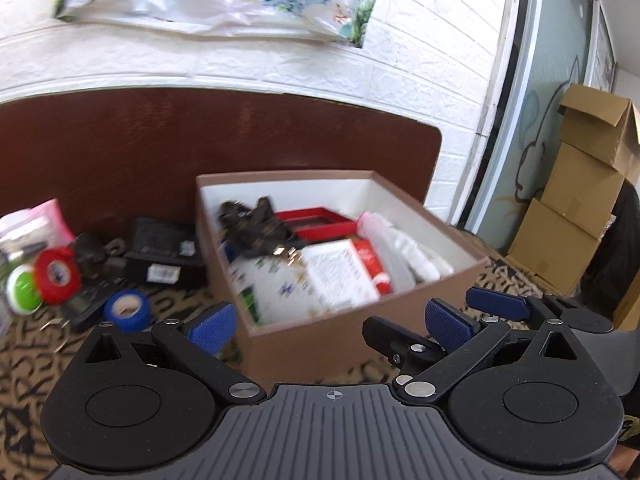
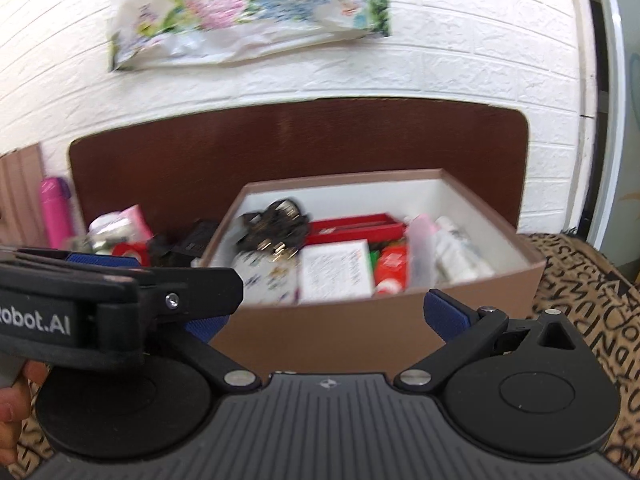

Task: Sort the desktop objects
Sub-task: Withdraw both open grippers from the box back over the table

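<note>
Nearest the lens in the left wrist view, the left gripper (image 1: 330, 322) holds its blue-padded fingers spread wide with nothing between them, low in the frame just before the brown box (image 1: 344, 336). At the lower right of that view the right gripper (image 1: 480, 314) shows from the side, its blue pads also apart. In the right wrist view the right gripper (image 2: 326, 320) is likewise spread and empty, with the other tool crossing the left edge and part of a hand (image 2: 12, 412) at the lower left corner.

That open box has a white lining and sits on a patterned cloth (image 1: 24, 364) over the worktop, at the centre of both views. Inside it lie a dark tangled bundle (image 1: 256, 230) at the upper left, a red frame (image 1: 316, 222) behind, a white printed carton (image 1: 340, 276) in the middle, a red packet (image 1: 374, 264) beside it and white tubes (image 1: 408, 248) to the right; motion blur hides finer detail.

Left of the box, still on the cloth, sit a blue tape roll (image 1: 128, 310), a red tape roll (image 1: 56, 274), a green-and-white roll (image 1: 24, 290), a black case (image 1: 164, 250) and a pink packet (image 1: 48, 218). A pink bottle (image 2: 56, 212) stands at the far left of the right wrist view. Stacked cardboard cartons (image 1: 580, 188) fill the right edge of the left view.
</note>
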`<move>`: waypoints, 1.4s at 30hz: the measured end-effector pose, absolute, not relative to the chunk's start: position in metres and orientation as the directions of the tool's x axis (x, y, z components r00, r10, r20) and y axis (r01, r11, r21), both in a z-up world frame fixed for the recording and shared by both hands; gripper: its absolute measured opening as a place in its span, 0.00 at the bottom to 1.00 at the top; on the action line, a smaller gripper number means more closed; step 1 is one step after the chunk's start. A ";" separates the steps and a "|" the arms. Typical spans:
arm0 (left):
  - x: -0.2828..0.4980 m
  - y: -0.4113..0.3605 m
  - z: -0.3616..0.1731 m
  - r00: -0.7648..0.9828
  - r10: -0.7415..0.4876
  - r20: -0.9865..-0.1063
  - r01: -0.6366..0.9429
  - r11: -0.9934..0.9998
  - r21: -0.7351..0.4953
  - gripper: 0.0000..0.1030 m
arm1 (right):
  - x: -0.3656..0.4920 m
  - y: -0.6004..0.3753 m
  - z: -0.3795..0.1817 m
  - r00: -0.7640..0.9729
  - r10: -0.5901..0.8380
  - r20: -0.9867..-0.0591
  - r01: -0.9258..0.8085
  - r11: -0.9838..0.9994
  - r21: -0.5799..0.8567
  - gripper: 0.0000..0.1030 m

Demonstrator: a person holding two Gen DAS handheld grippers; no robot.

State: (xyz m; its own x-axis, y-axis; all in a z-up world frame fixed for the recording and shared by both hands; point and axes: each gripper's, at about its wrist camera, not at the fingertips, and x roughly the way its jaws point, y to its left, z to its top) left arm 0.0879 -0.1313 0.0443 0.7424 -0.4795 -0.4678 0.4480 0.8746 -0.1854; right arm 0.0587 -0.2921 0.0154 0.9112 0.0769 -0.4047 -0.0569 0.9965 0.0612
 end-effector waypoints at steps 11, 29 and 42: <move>0.029 -0.069 0.007 0.752 -0.418 -0.509 0.353 0.908 -0.224 1.00 | 0.011 -0.227 -0.013 0.863 0.172 -0.475 -0.156 0.985 0.074 1.00; 0.011 -0.028 -0.033 0.699 -0.367 -0.614 0.276 0.930 -0.242 1.00 | -0.010 -0.174 -0.053 0.790 0.176 -0.587 -0.148 0.984 0.096 1.00; 0.029 -0.023 -0.045 0.669 -0.356 -0.653 0.254 0.934 -0.250 1.00 | 0.003 -0.176 -0.067 0.765 0.160 -0.624 -0.095 0.986 0.137 1.00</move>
State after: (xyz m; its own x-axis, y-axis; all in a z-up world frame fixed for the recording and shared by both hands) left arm 0.0288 -0.0225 -0.0447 0.6687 -0.3564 -0.6526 0.2535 0.9343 -0.2505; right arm 0.0035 -0.1763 -0.0667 0.7650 0.1605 -0.6237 -0.0949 0.9860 0.1373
